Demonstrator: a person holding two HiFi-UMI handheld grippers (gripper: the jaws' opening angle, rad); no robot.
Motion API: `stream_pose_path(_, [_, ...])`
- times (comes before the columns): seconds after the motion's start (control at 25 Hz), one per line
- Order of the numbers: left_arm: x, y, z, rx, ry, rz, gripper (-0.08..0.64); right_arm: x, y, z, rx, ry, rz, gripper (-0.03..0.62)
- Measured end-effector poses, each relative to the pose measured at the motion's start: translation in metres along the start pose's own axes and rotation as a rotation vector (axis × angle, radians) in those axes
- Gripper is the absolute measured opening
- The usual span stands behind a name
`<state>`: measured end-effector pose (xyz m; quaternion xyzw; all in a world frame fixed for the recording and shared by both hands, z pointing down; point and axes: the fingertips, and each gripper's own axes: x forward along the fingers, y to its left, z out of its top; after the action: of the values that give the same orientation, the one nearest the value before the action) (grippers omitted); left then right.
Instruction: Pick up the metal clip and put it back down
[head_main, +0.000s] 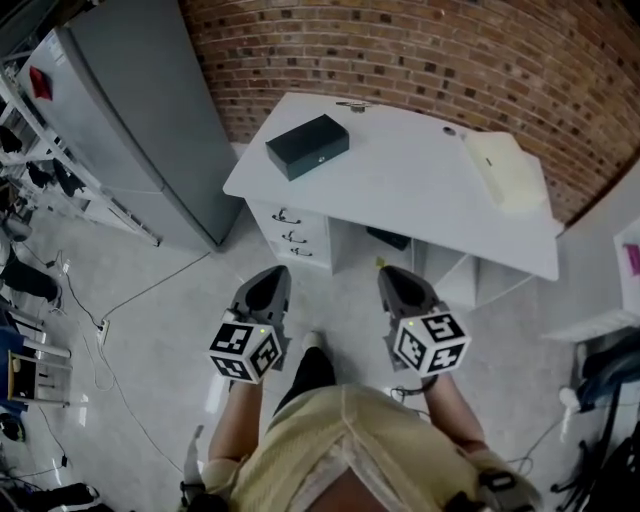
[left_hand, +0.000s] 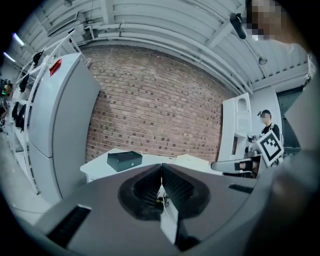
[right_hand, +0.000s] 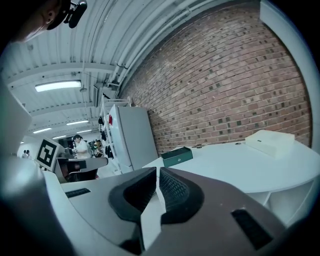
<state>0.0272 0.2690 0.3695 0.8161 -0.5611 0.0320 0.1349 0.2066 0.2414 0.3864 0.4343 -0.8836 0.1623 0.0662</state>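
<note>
A small thin metal clip (head_main: 352, 105) lies at the far edge of the white desk (head_main: 400, 180), by the brick wall; it shows as a tiny speck (right_hand: 199, 146) in the right gripper view. My left gripper (head_main: 268, 288) and right gripper (head_main: 398, 284) hang side by side over the floor in front of the desk, well short of the clip. Both are shut with nothing between the jaws, as the left gripper view (left_hand: 161, 172) and right gripper view (right_hand: 157, 175) show.
A dark box (head_main: 307, 146) sits on the desk's left part, a white box (head_main: 505, 170) on its right. Drawers (head_main: 290, 235) are under the desk. A tall grey cabinet (head_main: 140, 120) stands to the left, with cables (head_main: 110, 330) on the floor.
</note>
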Motion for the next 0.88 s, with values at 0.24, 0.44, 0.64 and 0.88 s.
stream_pose_path(0.24, [0.045, 0.049, 0.012, 0.034, 0.024, -0.005, 0.003, 0.059, -0.013, 0.017, -0.014, -0.002, -0.019, 0.006])
stream_pose_path(0.44, [0.081, 0.091, 0.029, 0.010, 0.030, -0.044, 0.003, 0.114, -0.019, 0.044, -0.027, 0.012, -0.026, 0.006])
stream_pose_path(0.64, [0.111, 0.125, 0.044, 0.015, 0.025, -0.089, 0.003, 0.164, -0.021, 0.071, 0.051, 0.011, 0.020, 0.020])
stream_pose_path(0.88, [0.137, 0.167, 0.063, 0.018, 0.047, -0.112, 0.003, 0.215, -0.028, 0.091, 0.046, 0.024, 0.001, 0.081])
